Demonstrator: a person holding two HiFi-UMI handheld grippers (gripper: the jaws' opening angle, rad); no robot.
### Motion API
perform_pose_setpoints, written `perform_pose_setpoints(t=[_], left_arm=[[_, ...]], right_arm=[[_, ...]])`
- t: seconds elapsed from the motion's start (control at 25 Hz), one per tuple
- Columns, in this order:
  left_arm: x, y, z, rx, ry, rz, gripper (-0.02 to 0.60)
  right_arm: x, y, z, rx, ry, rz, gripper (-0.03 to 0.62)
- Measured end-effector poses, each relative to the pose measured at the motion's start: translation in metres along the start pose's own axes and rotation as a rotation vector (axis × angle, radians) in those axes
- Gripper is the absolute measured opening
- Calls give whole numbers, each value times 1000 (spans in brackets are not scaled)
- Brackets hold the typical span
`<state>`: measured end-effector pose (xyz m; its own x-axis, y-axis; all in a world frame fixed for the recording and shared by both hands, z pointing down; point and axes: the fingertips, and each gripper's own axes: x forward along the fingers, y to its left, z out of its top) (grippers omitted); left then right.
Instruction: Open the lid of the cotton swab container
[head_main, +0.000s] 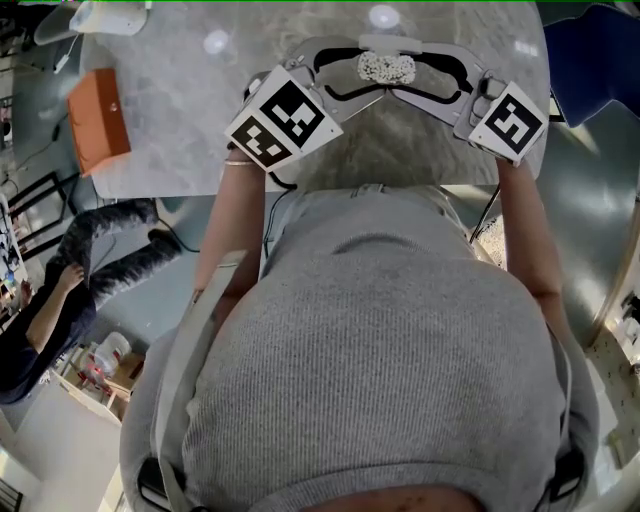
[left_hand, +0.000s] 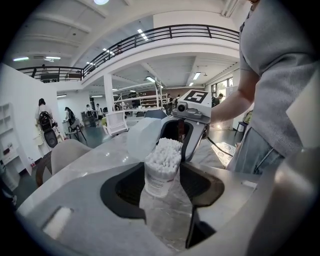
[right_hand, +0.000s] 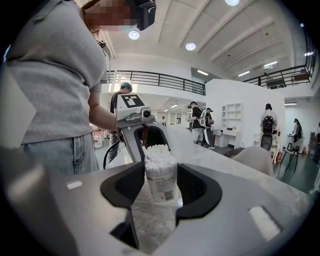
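Cotton swab container (head_main: 386, 68): upright, mid-bench, near the front edge of the grey marbled bench (head_main: 180, 100).
Lid (left_hand: 141, 136): clear, already swung open. It stands up beside the mouth, on the side away from the person. The white swabs (left_hand: 164, 152) are exposed and packed tight, heads up.
Left tool (left_hand: 161, 187): jaws wide, closed on the container's body. One black pad lies against each side of the wall, below the swab heads.
Right tool (right_hand: 161, 187): comes in from the opposite side, facing the left one. Its jaws are also wide and clamped on the same container, pads against the labelled wall.
From the head view the two pairs of jaws form a ring round the container, tips nearly meeting.
Base of the container: the gripper views are distorted here; I cannot tell whether it rests on the marble or hangs just above it.
An orange box (head_main: 97, 118) lies on the bench, well apart at its far left.
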<state>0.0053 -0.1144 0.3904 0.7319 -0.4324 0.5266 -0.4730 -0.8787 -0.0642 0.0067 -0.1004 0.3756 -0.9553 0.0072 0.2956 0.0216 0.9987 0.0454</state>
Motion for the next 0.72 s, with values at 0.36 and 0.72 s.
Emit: perform_pose_setpoints(t=[0.36,0.72], left_arm=[[9,-4,-15,-26,26,-1,222],[15,-5,-32,-45,52,0,222]], right_arm=[[4,3,-17,26,33,-2,203],[12,5,-33,24,73,-3,203]])
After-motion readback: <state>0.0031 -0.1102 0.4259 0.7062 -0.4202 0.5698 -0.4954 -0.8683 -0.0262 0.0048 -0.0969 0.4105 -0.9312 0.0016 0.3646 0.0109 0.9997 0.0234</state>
